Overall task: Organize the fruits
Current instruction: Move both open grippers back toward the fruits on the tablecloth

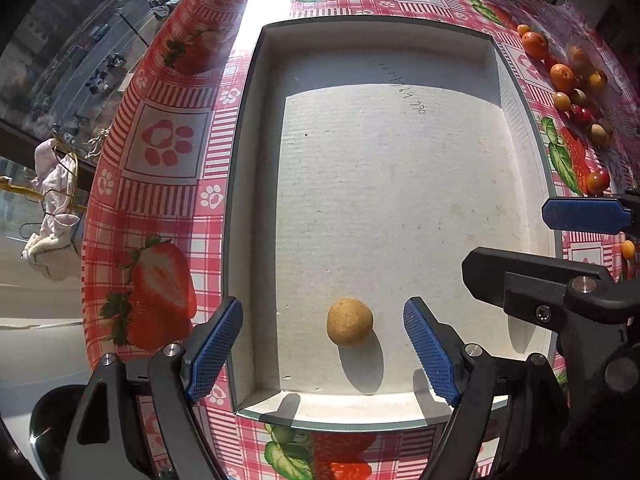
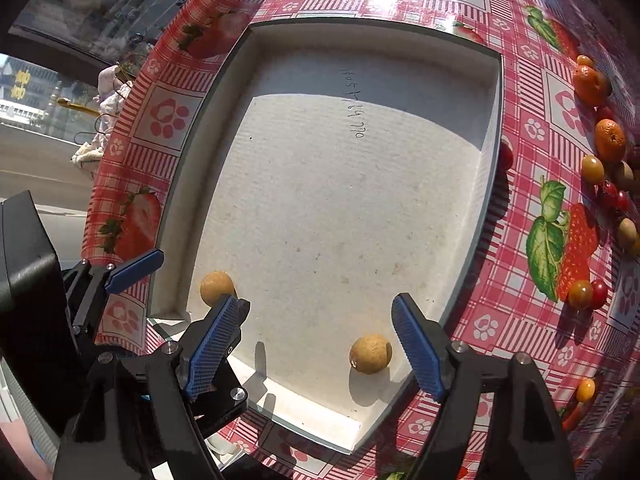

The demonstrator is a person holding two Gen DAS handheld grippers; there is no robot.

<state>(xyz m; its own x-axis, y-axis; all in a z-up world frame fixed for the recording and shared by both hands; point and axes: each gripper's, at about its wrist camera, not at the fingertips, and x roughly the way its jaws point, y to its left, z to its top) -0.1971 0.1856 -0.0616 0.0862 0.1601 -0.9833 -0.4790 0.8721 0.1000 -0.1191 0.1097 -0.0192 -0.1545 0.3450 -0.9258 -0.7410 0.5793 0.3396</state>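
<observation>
Fruits are split between two places, taking the tray as landmark: two tan ones lie inside it, the rest are strewn on the cloth off its right side.

Largest first, the cloth, red checks with printed strawberries and paw prints, covers the table under everything. The tray, a shallow grey-white cardboard box with handwriting on its floor, sits on it in hard sunlight. The loose fruit beyond the tray's right wall is a mix of small oranges, yellow and red cherry-sized ones and tan ones, well apart from both tools.

The left gripper hangs over the tray's near edge, its jaws spread wide and empty. The left tan fruit rests on the tray floor just ahead of it, between the lines of its blue pads and a little right of centre, touching neither. The right gripper is likewise released and holds nothing; the right tan fruit lies on the tray floor just inside its right pad, near the tray's front wall.

Both fruits are nearly round, so no long axis matters. By judgement, both are already placed, and the next pick lies to the right of the tray, nearer the right gripper.
</observation>
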